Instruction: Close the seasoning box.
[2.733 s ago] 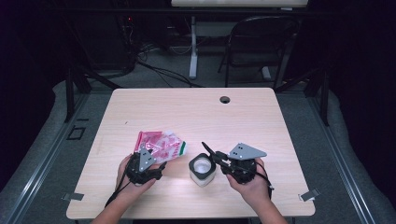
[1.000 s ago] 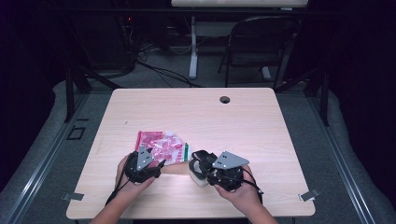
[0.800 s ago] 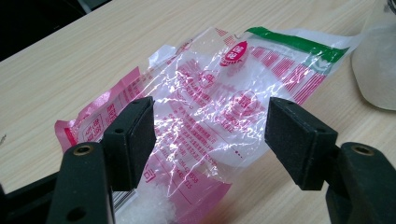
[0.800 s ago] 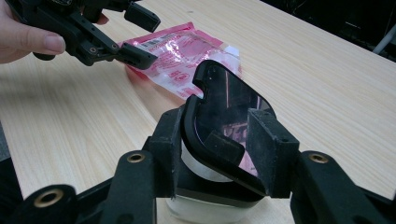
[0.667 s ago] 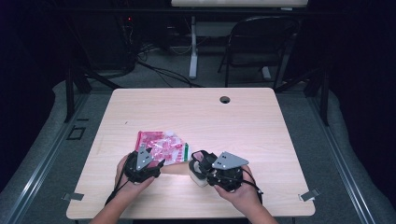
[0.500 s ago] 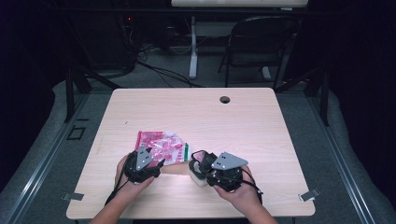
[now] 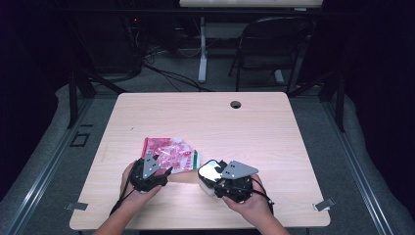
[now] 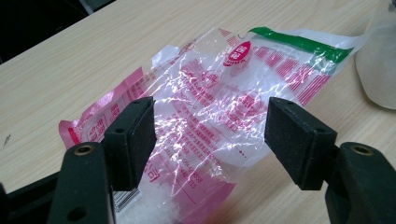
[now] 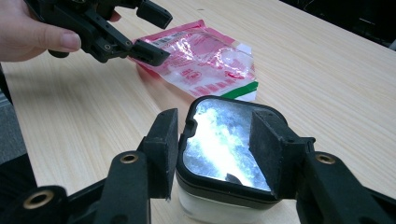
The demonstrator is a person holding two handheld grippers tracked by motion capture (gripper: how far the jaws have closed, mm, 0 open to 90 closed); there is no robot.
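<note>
Container (image 9: 224, 154) sits between my right tool's (image 9: 212, 140) just-parting jaws; I back off straight, left tool (image 8: 210, 135) released over the bag (image 8: 219, 102)

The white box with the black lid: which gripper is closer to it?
Right. The right gripper has its jaws on either side of the white box, and they have just been opening. The left gripper is off to the side, open over the pink packet.
</note>
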